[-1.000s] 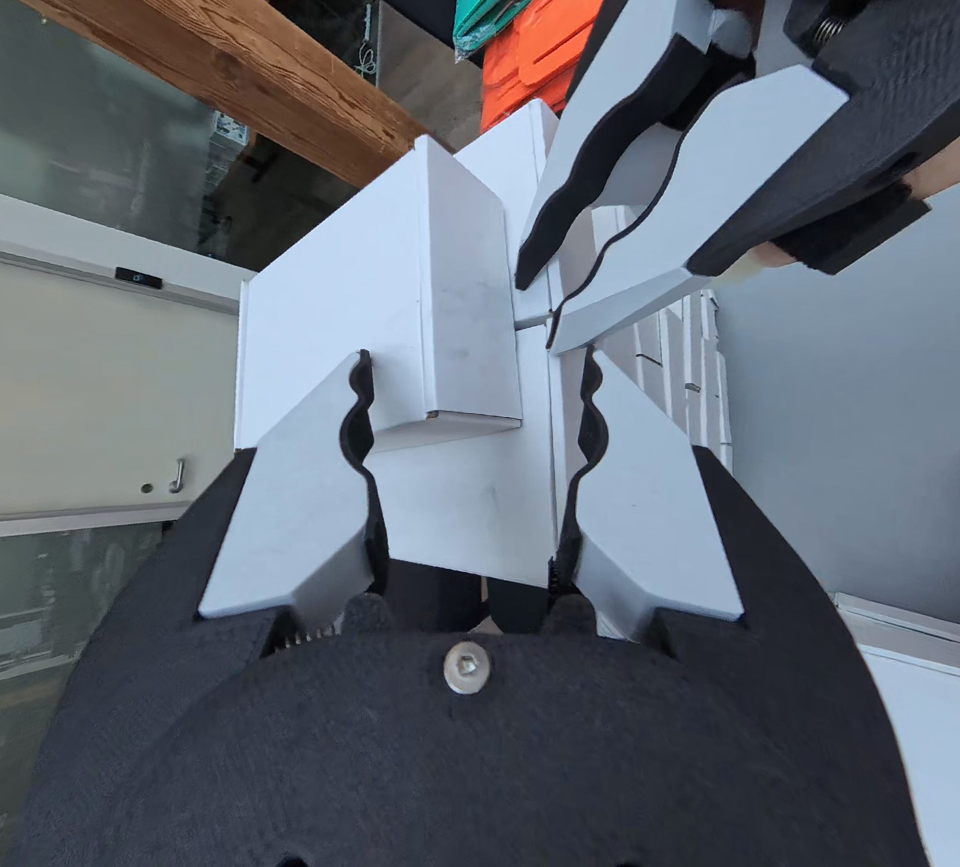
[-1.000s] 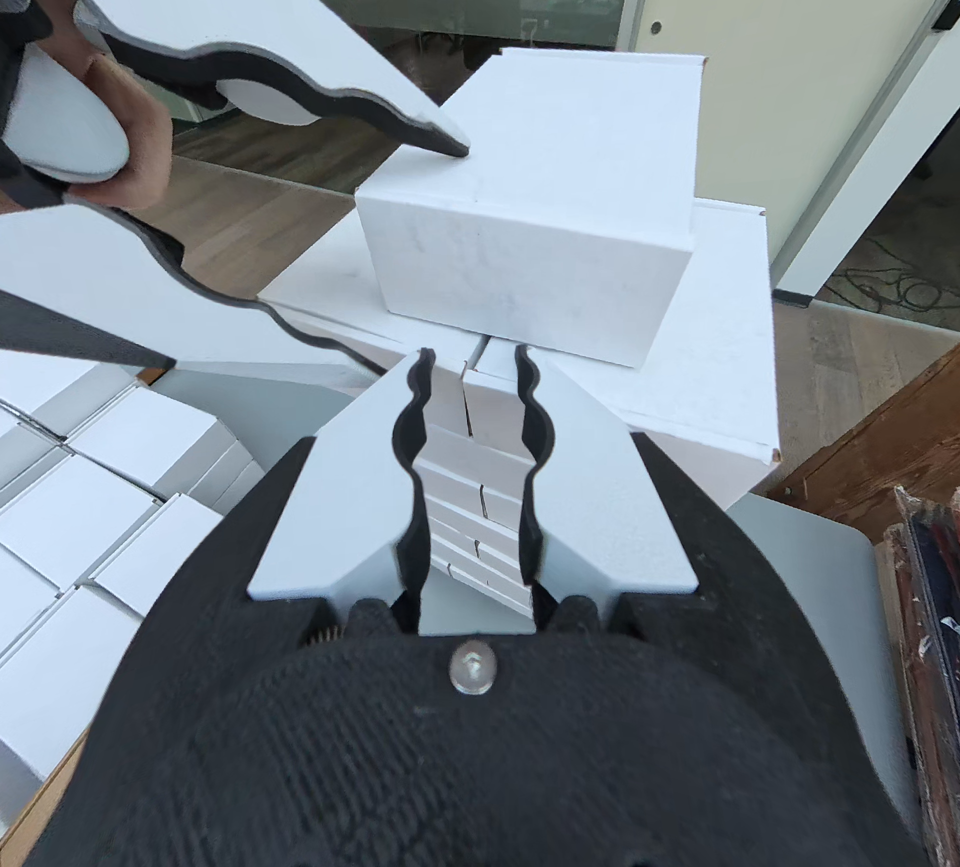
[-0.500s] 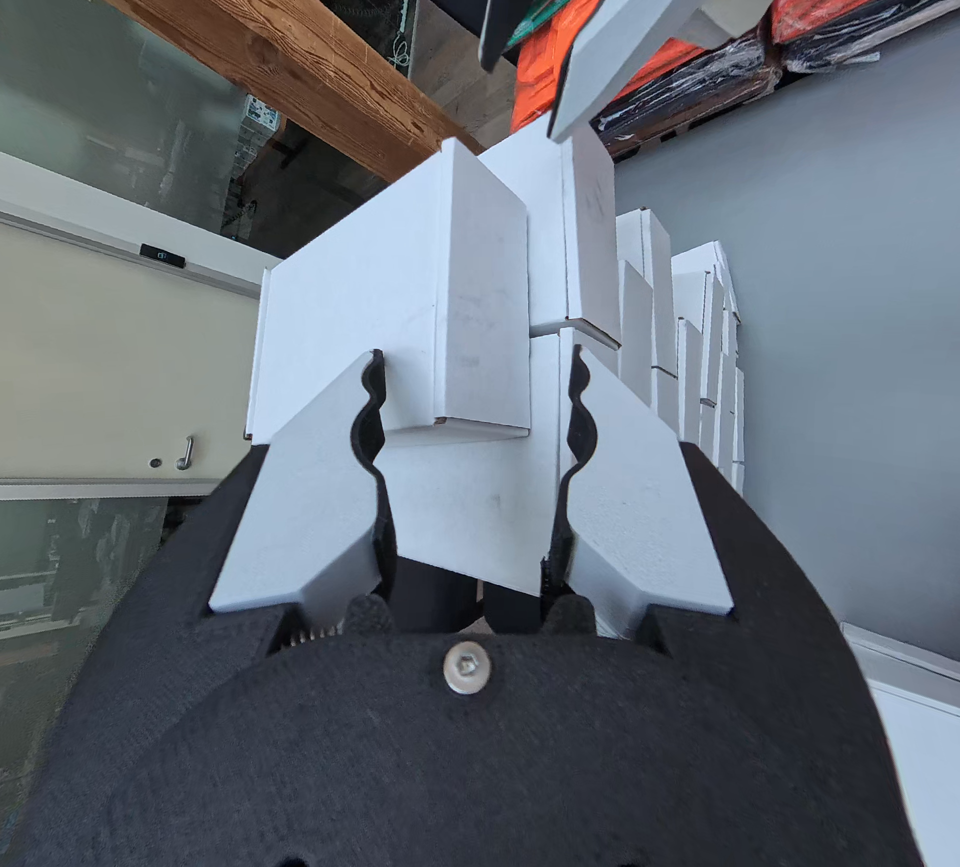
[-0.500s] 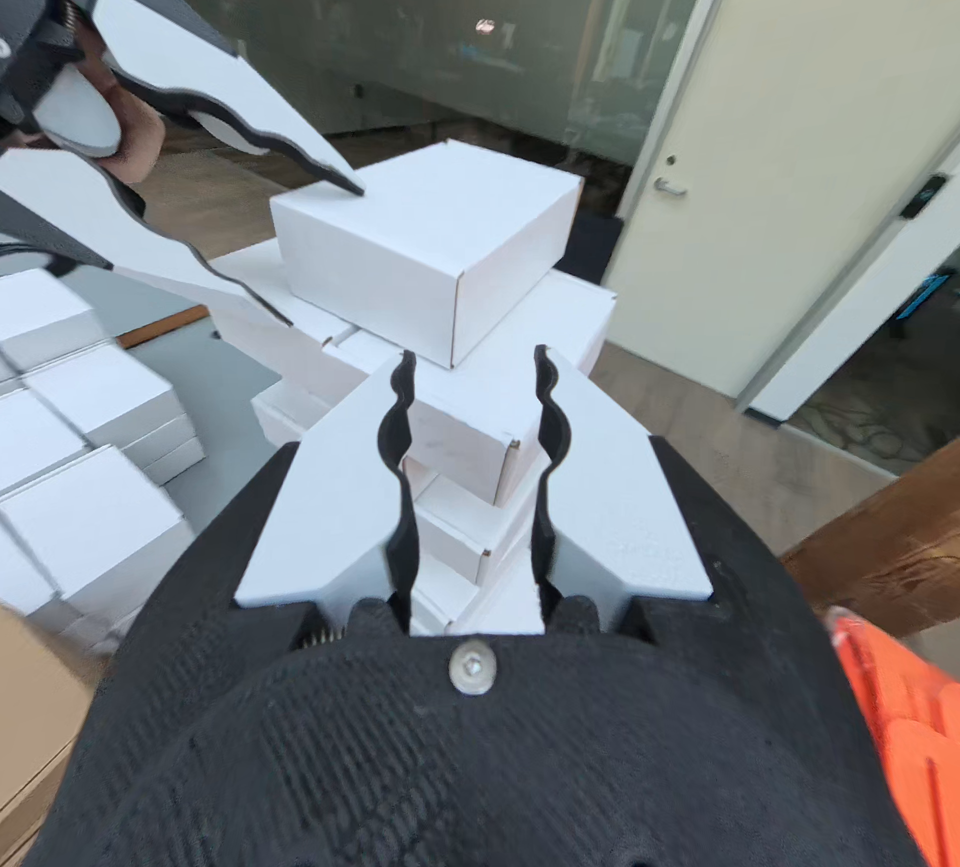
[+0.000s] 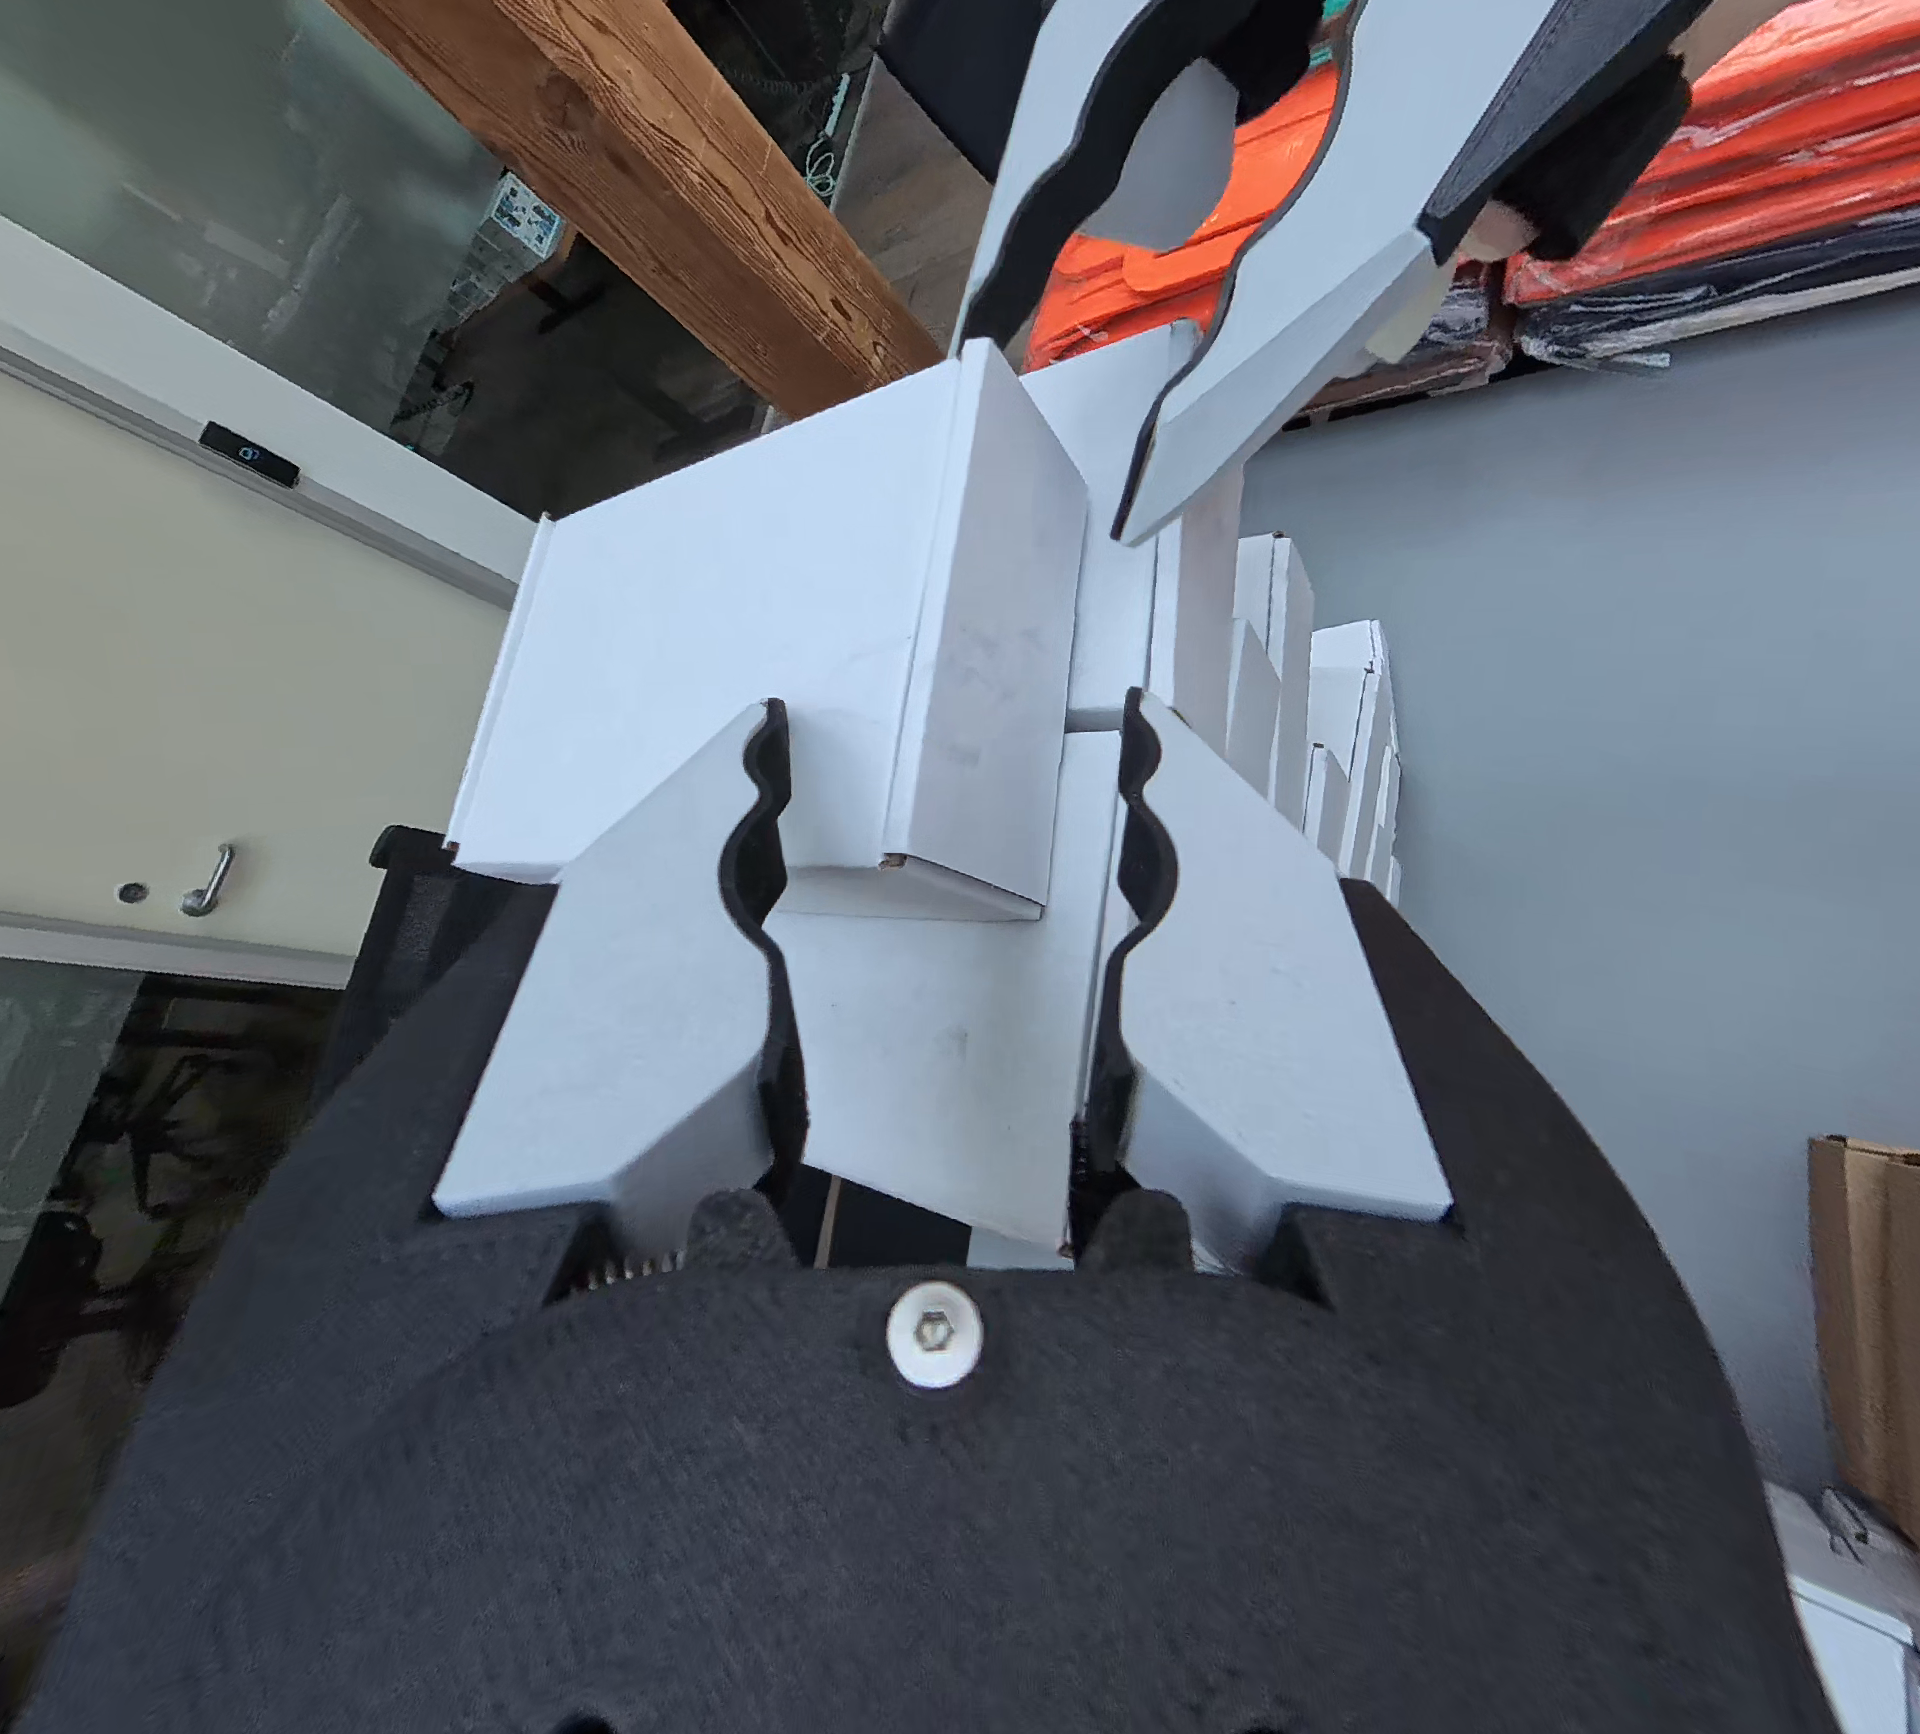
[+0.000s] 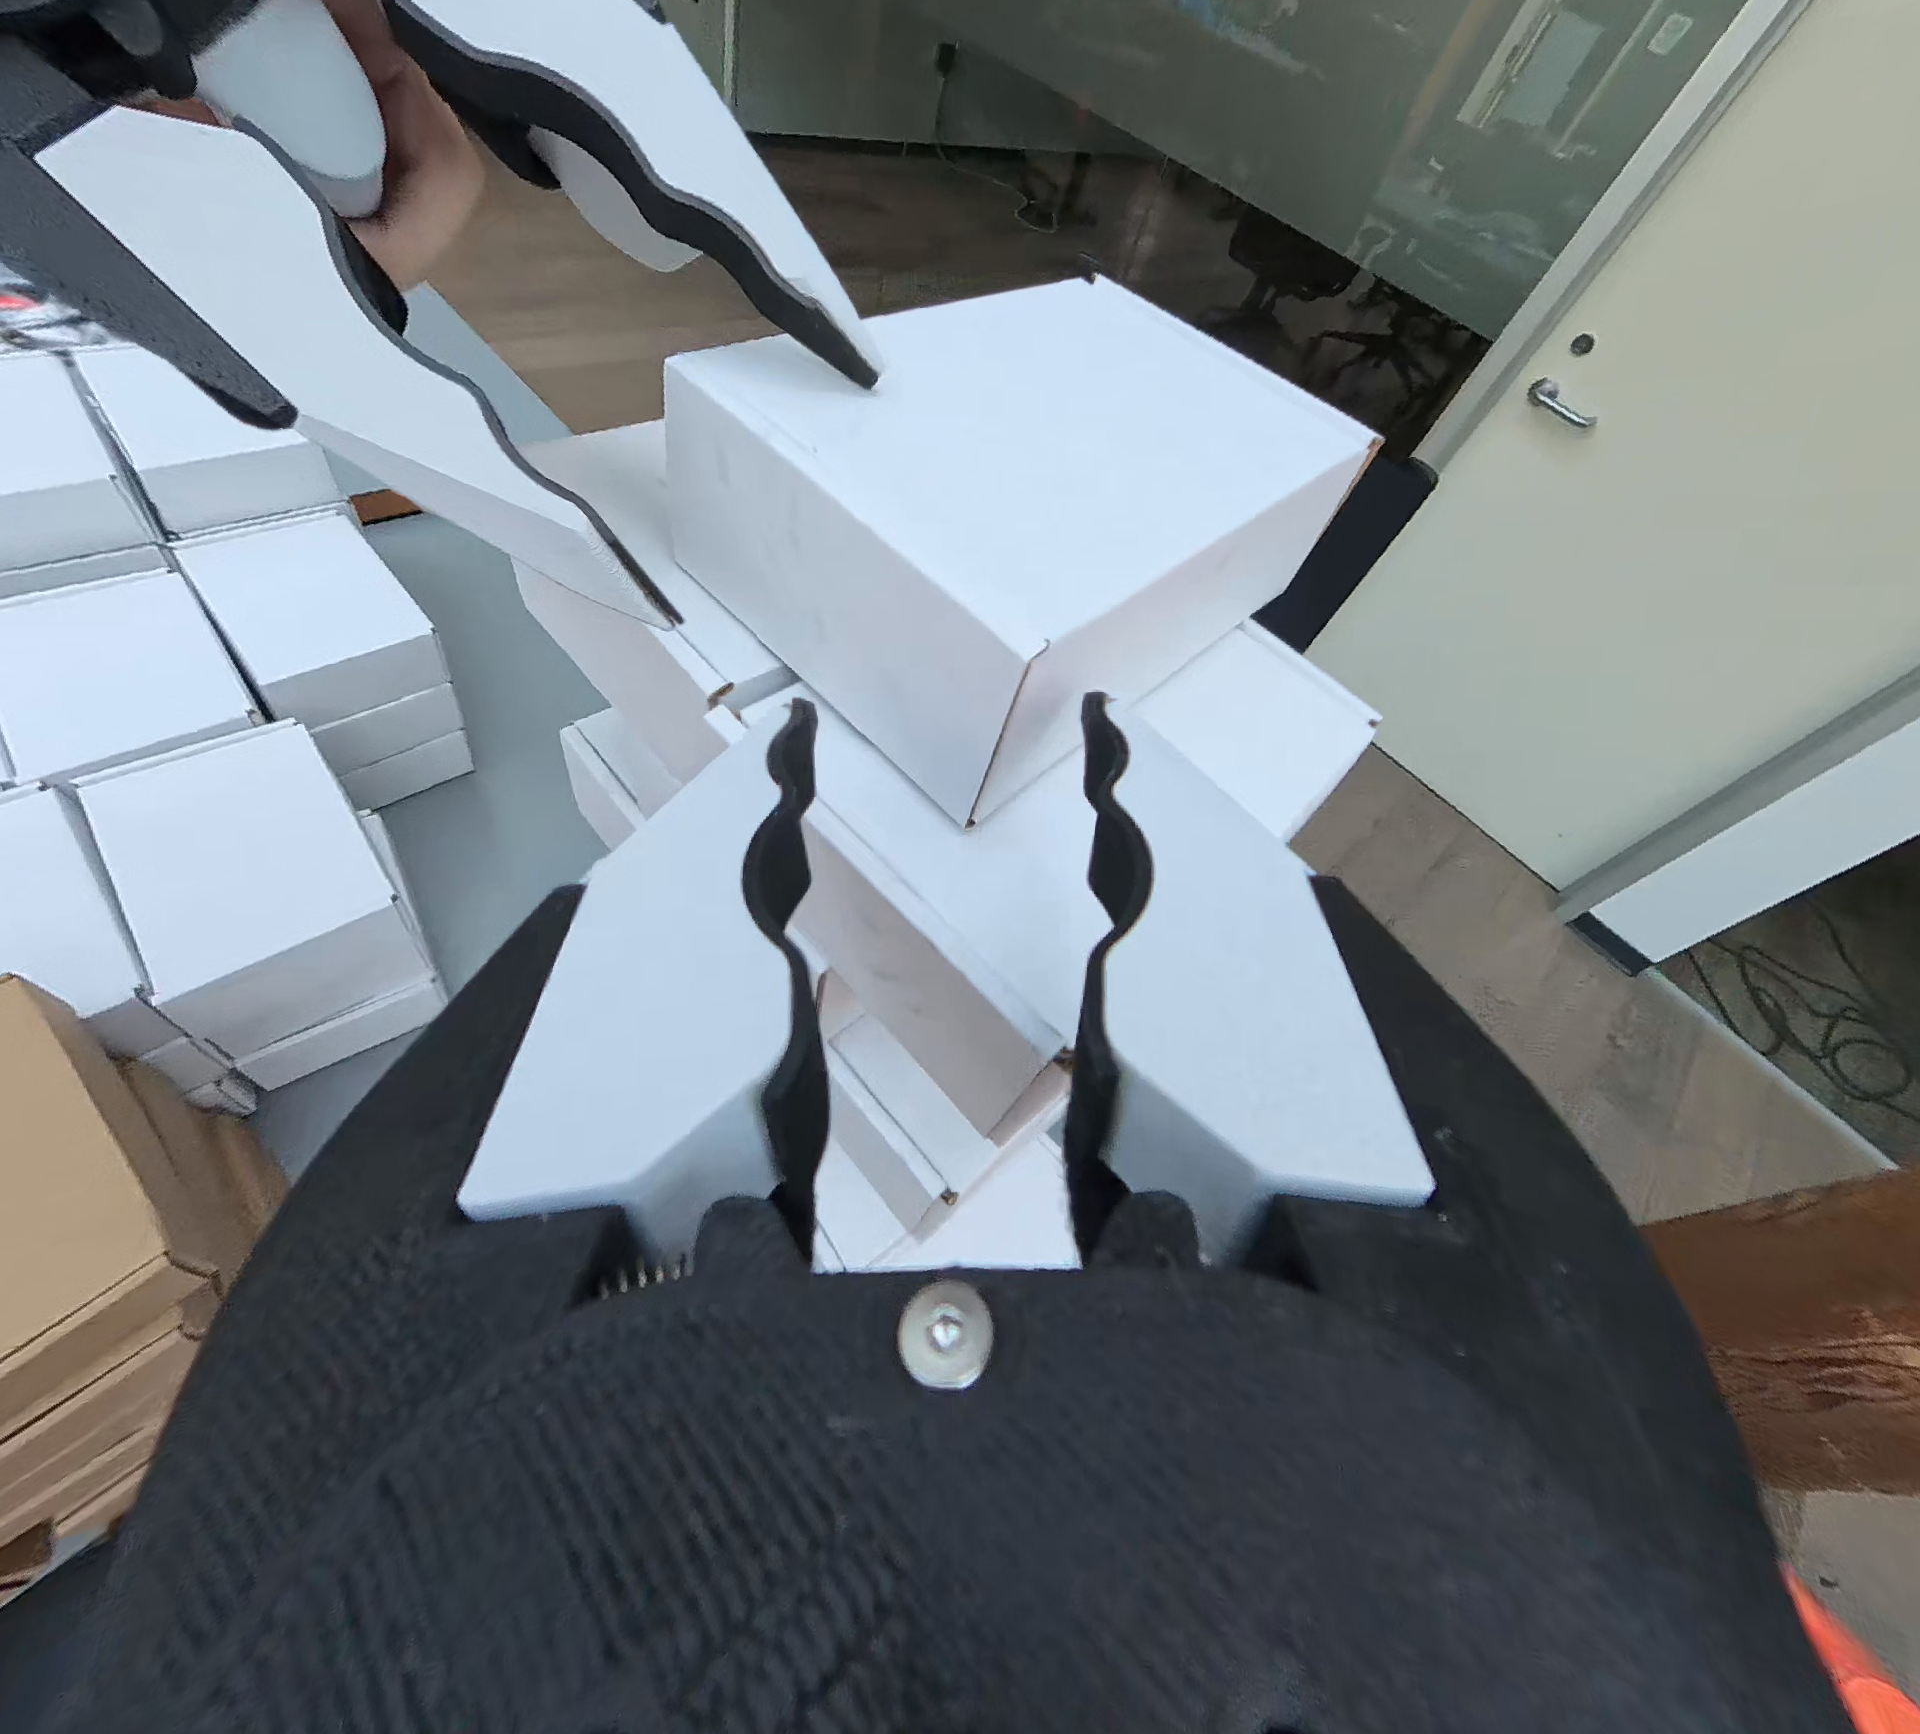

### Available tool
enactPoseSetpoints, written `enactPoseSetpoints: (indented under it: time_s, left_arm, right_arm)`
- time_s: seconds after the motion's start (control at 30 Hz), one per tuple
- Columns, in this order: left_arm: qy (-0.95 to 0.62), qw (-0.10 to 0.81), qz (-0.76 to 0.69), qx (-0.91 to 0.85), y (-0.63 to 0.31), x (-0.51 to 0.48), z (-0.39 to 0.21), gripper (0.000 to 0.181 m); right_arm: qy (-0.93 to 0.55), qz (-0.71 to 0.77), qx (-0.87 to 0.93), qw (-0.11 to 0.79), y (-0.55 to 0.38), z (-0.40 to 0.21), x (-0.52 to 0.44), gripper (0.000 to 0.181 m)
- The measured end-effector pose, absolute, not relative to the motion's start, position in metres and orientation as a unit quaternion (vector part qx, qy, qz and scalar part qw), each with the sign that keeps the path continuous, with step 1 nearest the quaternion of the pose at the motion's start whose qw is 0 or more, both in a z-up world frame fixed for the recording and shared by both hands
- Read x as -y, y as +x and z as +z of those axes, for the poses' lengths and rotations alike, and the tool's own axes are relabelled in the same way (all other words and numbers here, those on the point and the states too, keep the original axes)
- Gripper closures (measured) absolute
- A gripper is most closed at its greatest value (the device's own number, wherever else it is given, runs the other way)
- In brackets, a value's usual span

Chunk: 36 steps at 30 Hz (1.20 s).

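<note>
A small white cardboard box (image 5: 748, 645) (image 6: 997, 521) sits askew on top of a stack of larger flat white boxes (image 5: 935, 1061) (image 6: 1247, 728). My left gripper (image 5: 951, 713) is open, its fingers astride one edge of the small box. In the right wrist view (image 6: 764, 495) one of its tips rests on the box top and the other is beside the box, lower down. My right gripper (image 6: 943, 710) is open, with the box's near corner just ahead of its tips. In the left wrist view (image 5: 1051, 437) its tips straddle the box's far corner.
Rows of small white boxes (image 6: 260, 624) (image 5: 1351, 728) stand on the grey table (image 5: 1610, 749). Brown cardboard boxes (image 6: 62, 1217) lie at the near left. A door (image 6: 1662, 437), a wooden beam (image 5: 582, 84) and orange packages (image 5: 1818, 105) surround the table.
The right gripper pulled away from the box, swung round it, came back to its corner and opened wider. The left gripper stayed open at the box, hardly moving.
</note>
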<state>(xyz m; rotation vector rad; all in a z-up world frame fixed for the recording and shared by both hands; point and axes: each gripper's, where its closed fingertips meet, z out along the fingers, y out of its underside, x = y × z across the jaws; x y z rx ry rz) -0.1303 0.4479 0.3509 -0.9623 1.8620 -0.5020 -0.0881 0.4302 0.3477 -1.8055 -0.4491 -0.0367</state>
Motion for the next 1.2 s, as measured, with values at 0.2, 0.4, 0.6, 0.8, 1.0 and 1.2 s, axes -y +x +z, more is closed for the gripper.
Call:
enactPoseSetpoints:
  time_s: [0.2, 0.4, 0.6, 0.8, 1.0, 1.2]
  left_arm:
    - [-0.405, 0.475, -0.223, -0.749, -0.129, -0.449, 0.354, 0.118]
    - [-0.404, 0.502, -0.238, -0.727, -0.127, -0.452, 0.368, 0.117]
    - [-0.465, 0.508, -0.339, -0.641, -0.153, -0.468, 0.405, 0.113]
    - [-0.534, 0.413, -0.386, -0.629, -0.165, -0.473, 0.360, 0.113]
    - [-0.517, 0.429, -0.354, -0.651, -0.158, -0.459, 0.343, 0.131]
    - [-0.502, 0.440, -0.344, -0.660, -0.159, -0.449, 0.342, 0.135]
  right_arm:
    - [-0.788, -0.029, 0.191, 0.584, -0.090, 0.337, -0.435, 0.134]
    - [-0.782, -0.048, 0.196, 0.590, -0.089, 0.341, -0.436, 0.132]
    - [-0.773, -0.005, 0.194, 0.604, -0.081, 0.353, -0.431, 0.123]
    - [-0.793, 0.056, 0.203, 0.572, -0.088, 0.336, -0.435, 0.139]
    - [-0.791, 0.038, 0.200, 0.576, -0.088, 0.331, -0.433, 0.147]
    - [-0.788, 0.065, 0.188, 0.583, -0.088, 0.330, -0.423, 0.147]
